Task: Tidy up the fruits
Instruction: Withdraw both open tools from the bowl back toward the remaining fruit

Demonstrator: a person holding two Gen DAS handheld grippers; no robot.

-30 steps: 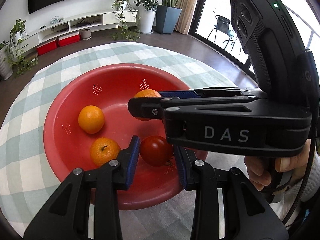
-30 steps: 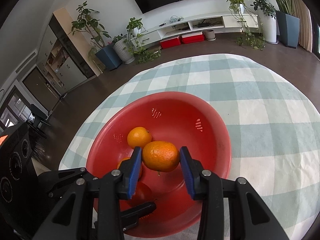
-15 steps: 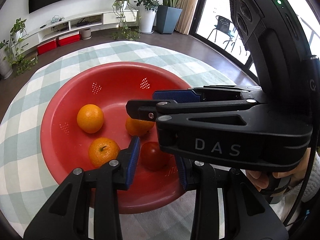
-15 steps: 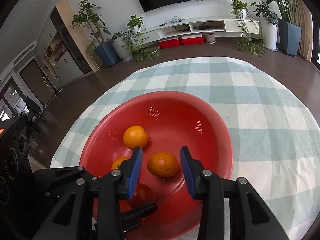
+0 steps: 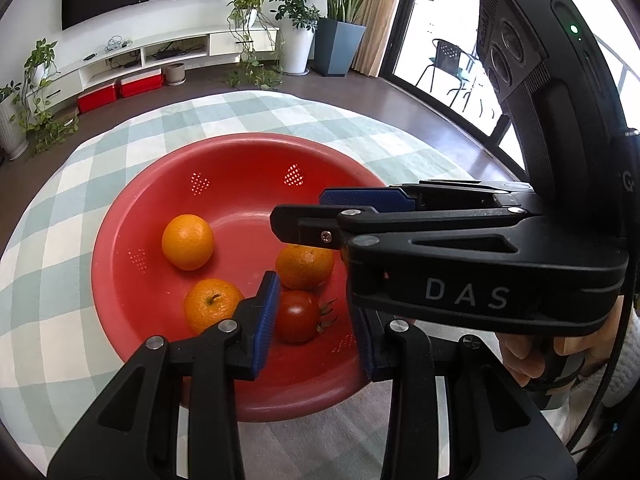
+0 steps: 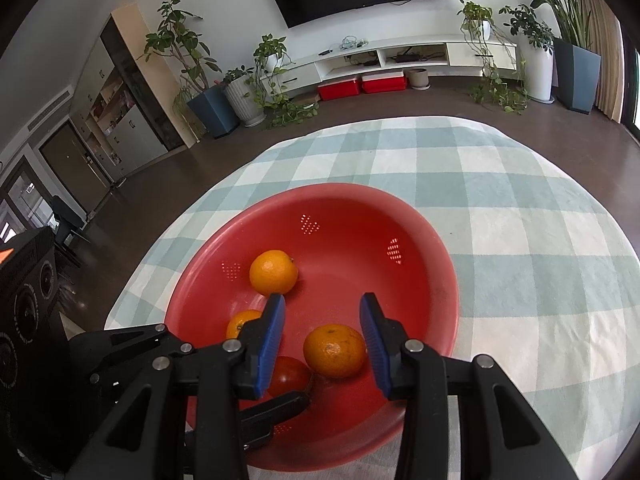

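A red colander bowl [image 5: 240, 160] [image 6: 432, 240] sits on the checked tablecloth. It holds three oranges and a red tomato [image 5: 298, 316] [image 6: 286, 376]. One orange [image 6: 335, 350] [image 5: 305, 266] lies in the bowl below my open right gripper [image 6: 322, 340]. A second orange [image 5: 187, 242] [image 6: 274, 272] lies farther back, a third [image 5: 212, 304] [image 6: 240, 322] near the left fingers. My left gripper [image 5: 314, 320] is open and empty above the tomato. The right gripper [image 5: 360, 216] crosses the left wrist view.
The round table's checked cloth [image 6: 520, 220] [image 5: 80, 200] surrounds the bowl. Beyond the table edge is dark floor, a TV shelf [image 6: 400, 56] and potted plants [image 5: 336, 44]. A hand [image 5: 560, 356] holds the right gripper at the lower right.
My right gripper opened and let go of the orange, which dropped into the bowl beside the tomato. Both grippers lifted and drew back a little from the bowl.
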